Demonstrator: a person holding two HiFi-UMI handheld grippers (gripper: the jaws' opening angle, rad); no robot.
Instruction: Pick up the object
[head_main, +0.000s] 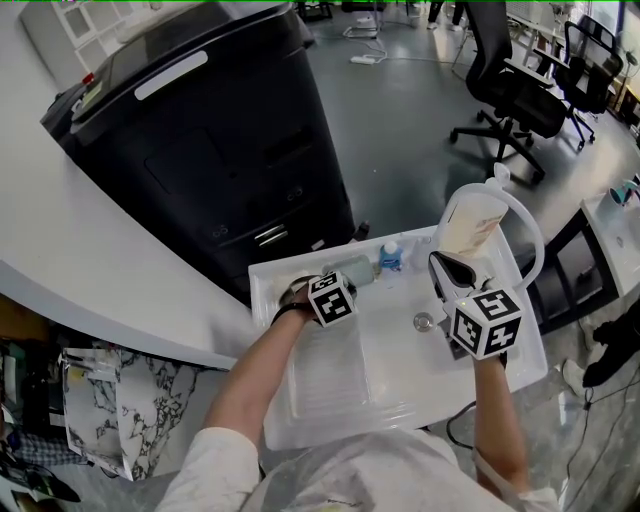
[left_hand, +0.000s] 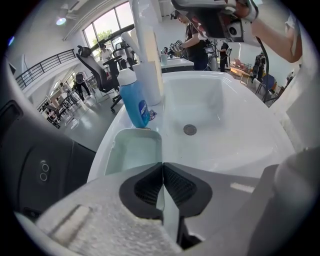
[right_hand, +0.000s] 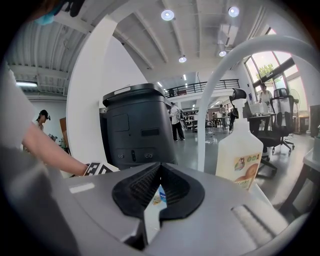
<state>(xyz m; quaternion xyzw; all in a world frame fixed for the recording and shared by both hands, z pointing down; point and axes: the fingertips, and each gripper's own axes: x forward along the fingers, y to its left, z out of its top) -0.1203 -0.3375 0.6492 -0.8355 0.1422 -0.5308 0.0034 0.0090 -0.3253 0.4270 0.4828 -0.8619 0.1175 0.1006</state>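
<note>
The translucent pale rectangular plastic container (left_hand: 132, 150) is seen by the far edge of the white sink (left_hand: 240, 135), just beside a blue plastic bottle (left_hand: 134, 105). Its side wall is pinched by the left hand-held gripper (left_hand: 162, 167). The right hand-held gripper (right_hand: 159, 169) is held pressed together, with nothing gripped.

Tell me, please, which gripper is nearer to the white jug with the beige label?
Right. The right gripper is close to the white jug, which stands just ahead on its right; the left gripper is across the sink, at the clear container beyond the blue bottle.
</note>
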